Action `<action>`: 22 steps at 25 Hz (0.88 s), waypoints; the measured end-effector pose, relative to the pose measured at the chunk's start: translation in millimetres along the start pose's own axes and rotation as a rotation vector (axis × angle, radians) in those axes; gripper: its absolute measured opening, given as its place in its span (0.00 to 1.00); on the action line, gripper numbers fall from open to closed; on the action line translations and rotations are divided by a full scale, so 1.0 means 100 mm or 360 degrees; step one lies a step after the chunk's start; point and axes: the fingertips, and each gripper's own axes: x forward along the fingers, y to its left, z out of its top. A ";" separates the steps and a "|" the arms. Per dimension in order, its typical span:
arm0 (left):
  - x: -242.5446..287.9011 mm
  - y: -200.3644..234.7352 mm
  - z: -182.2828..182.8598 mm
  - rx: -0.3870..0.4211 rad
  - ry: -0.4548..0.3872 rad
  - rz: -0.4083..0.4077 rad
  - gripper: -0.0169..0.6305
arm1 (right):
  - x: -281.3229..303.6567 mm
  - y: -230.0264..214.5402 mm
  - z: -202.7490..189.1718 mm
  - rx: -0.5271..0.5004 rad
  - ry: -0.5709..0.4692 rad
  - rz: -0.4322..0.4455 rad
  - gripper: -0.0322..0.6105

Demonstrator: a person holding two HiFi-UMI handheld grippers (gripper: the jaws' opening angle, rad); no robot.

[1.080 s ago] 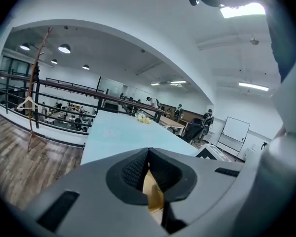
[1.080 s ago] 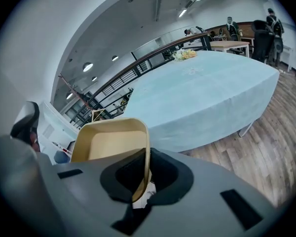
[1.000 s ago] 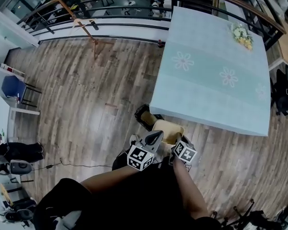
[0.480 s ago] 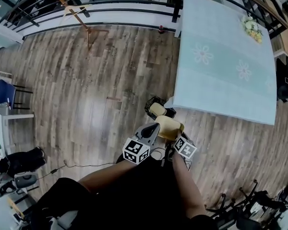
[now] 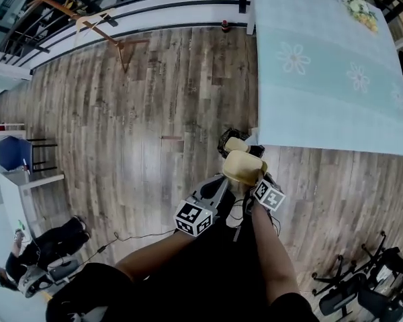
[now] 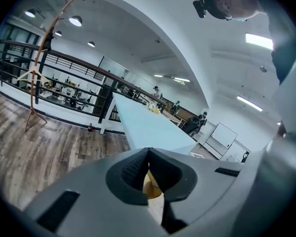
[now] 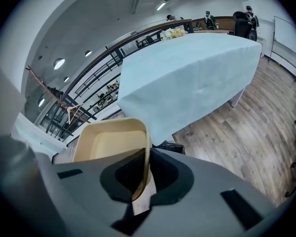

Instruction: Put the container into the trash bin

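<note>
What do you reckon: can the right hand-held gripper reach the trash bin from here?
Probably yes. The right hand-held gripper, shut on the container at its rim, holds it beside the trash bin, with nothing showing between them.

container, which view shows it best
The right gripper view: the container shows large, its open inside visible, its rim pinched in the right gripper. The head view shows it small from above; the left gripper view, only a tan sliver.

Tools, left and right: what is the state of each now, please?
Left tool: closed, tips together, nothing between them.
Right tool: closed on the wall of the tan container.
</note>
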 end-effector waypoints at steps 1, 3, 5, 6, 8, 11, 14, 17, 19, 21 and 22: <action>0.02 0.03 -0.02 0.0001 0.0015 -0.0001 0.05 | 0.06 -0.01 -0.02 0.0017 0.0006 -0.0005 0.11; 0.05 0.09 -0.05 0.0002 0.0039 -0.0007 0.05 | 0.16 -0.02 -0.08 0.0077 0.0014 -0.0005 0.11; 0.08 0.13 -0.05 -0.0005 0.0050 -0.0006 0.05 | 0.24 -0.03 -0.13 0.0130 0.0021 0.0005 0.11; 0.08 0.14 -0.04 -0.0009 0.0051 -0.0002 0.05 | 0.28 -0.03 -0.15 0.0140 0.0025 0.0008 0.11; 0.07 0.18 -0.03 -0.0018 0.0057 0.0007 0.05 | 0.36 -0.05 -0.17 0.0157 0.0031 0.0012 0.11; 0.03 0.25 -0.11 -0.0054 0.0092 0.0035 0.05 | 0.45 -0.06 -0.13 0.0189 0.0019 0.0021 0.11; -0.02 0.28 -0.25 -0.0085 0.0132 0.0055 0.05 | 0.56 -0.09 -0.07 0.0202 0.0001 0.0015 0.11; -0.03 0.32 -0.38 -0.0095 0.0172 0.0065 0.05 | 0.71 -0.12 -0.05 0.0233 -0.0013 -0.0004 0.11; -0.02 0.33 -0.42 -0.0093 0.0184 0.0062 0.05 | 0.79 -0.15 -0.08 0.0259 -0.0013 -0.0009 0.11; -0.01 0.36 -0.40 -0.0066 0.0181 0.0058 0.05 | 0.88 -0.16 -0.15 0.0294 0.0001 -0.0004 0.14; -0.01 0.39 -0.39 -0.0044 0.0179 0.0063 0.05 | 0.94 -0.16 -0.19 0.0314 0.0017 0.0000 0.15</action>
